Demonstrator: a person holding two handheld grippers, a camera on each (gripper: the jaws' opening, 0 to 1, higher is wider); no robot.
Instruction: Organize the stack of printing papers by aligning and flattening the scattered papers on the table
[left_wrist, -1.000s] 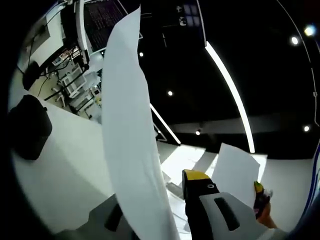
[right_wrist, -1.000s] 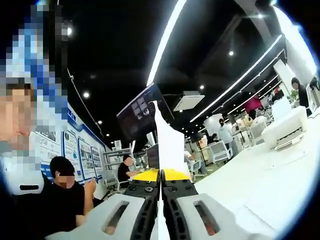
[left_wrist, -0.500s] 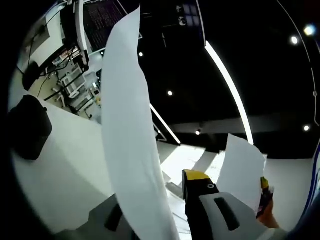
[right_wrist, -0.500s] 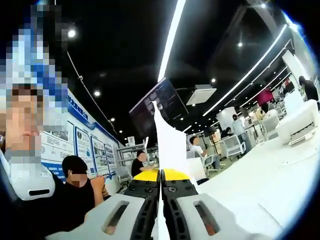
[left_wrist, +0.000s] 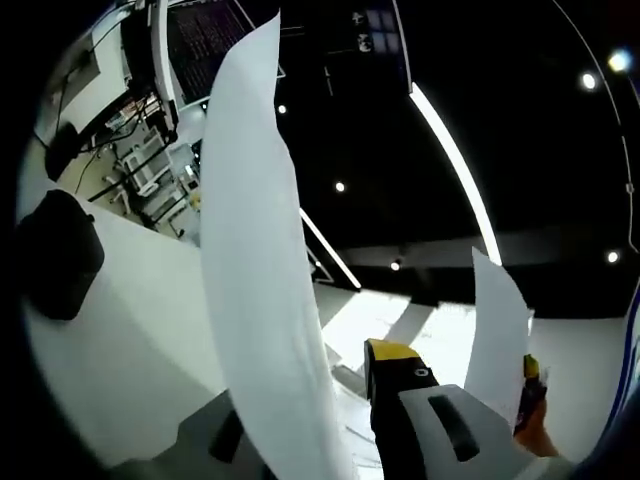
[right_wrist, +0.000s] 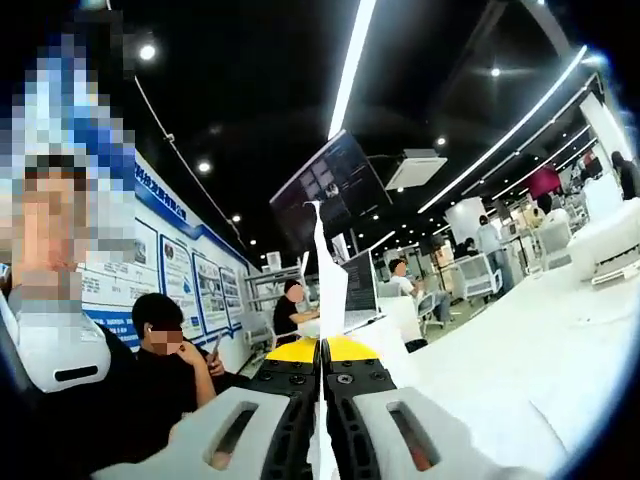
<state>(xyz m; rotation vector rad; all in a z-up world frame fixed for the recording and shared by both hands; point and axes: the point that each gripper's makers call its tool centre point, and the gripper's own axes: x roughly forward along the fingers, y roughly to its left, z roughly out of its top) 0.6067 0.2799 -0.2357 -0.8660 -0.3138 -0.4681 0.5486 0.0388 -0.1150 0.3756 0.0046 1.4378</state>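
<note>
In the left gripper view, the left tongs (left_wrist: 330, 400) were pinching a sheet of printing paper (left_wrist: 255, 250), which rose between the jaws in a long curved strip towards the dark ceiling. Off to the right, the right tongs (left_wrist: 528, 395) held a second sheet (left_wrist: 497, 335), turned nearly edge-on and lifted above the white surface (left_wrist: 120, 340). A black object (left_wrist: 55, 255) rested on that surface at the left.

In the right gripper view, the right tongs (right_wrist: 322, 352) were pressed together on the second sheet (right_wrist: 326, 275), which stood upright as a thin sliver. A seated person in black (right_wrist: 165, 360) held a phone at the left.
</note>
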